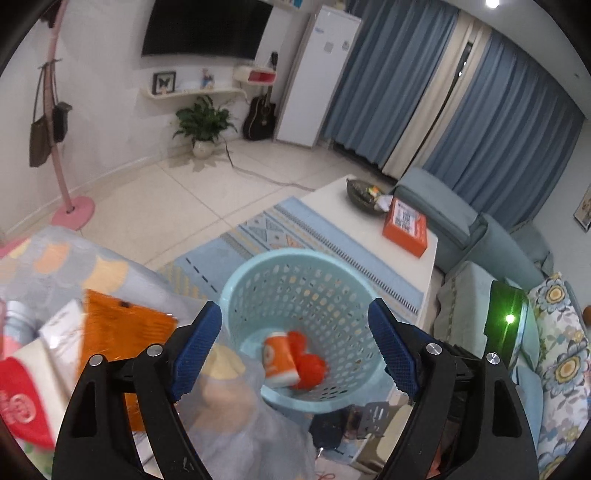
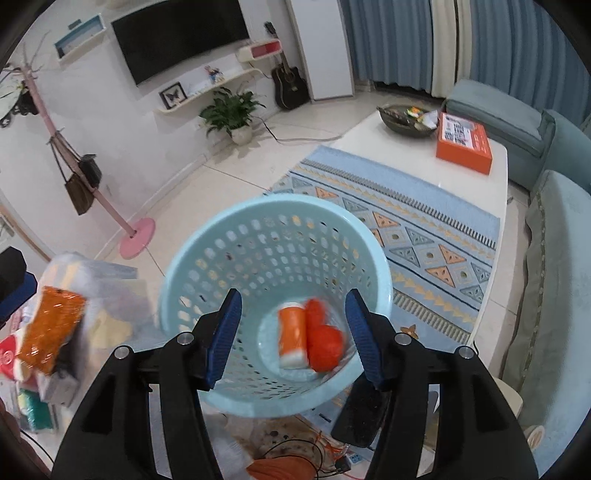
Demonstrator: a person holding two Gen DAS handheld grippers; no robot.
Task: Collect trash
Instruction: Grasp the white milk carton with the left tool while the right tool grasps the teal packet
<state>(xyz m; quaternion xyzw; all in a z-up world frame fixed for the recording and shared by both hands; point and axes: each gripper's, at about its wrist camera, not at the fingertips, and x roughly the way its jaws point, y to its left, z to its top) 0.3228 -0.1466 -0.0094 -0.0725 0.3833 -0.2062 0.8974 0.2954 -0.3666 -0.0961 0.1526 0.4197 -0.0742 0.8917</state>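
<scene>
Room: a living room with pale floor tiles (image 2: 207, 184), white walls, a black wall-mounted television (image 2: 181, 33), blue curtains (image 1: 491, 110) and a tall white cabinet (image 1: 321, 74).
Floor covering: a light blue woven rug with orange and grey triangle bands (image 2: 424, 236) lies beside a long white low table (image 2: 491, 177).
Seating: a grey-blue upholstered sofa (image 2: 554, 280) runs along the table's far side.
Basket: a round light blue plastic basket with perforated walls (image 2: 258, 251) sits at the rug's near edge, mouth up and facing both cameras.
Trash: an orange cylindrical container with a white end (image 2: 293, 336) lies on its side on the basket's bottom, touching a crumpled red-orange lump (image 2: 325, 343) just beside it; both are blurred.
Left gripper (image 1: 295, 345): its blue pads are spread wide apart above the basket with nothing between them.
Right gripper (image 2: 291, 338): its blue pads stand parted over the basket's mouth, gripping nothing.
Clutter at the left: a shiny orange crinkled foil packet (image 2: 51, 328), a red and white pack (image 1: 22, 398) and translucent plastic wrapping (image 1: 236, 417) lie heaped beside the basket, blurred.
On the table: a flat orange cardboard box with a white label (image 2: 465, 144) at the far corner, with a dark shallow bowl of small items (image 2: 406, 118) next to it.
Along the wall: a pink coat stand with hanging bags (image 2: 110, 206), a leafy green plant in a white pot (image 2: 232, 114) and a black guitar (image 2: 290, 86).
Near floor: tangled cables and a power strip (image 2: 332, 458) lie under the right gripper.
</scene>
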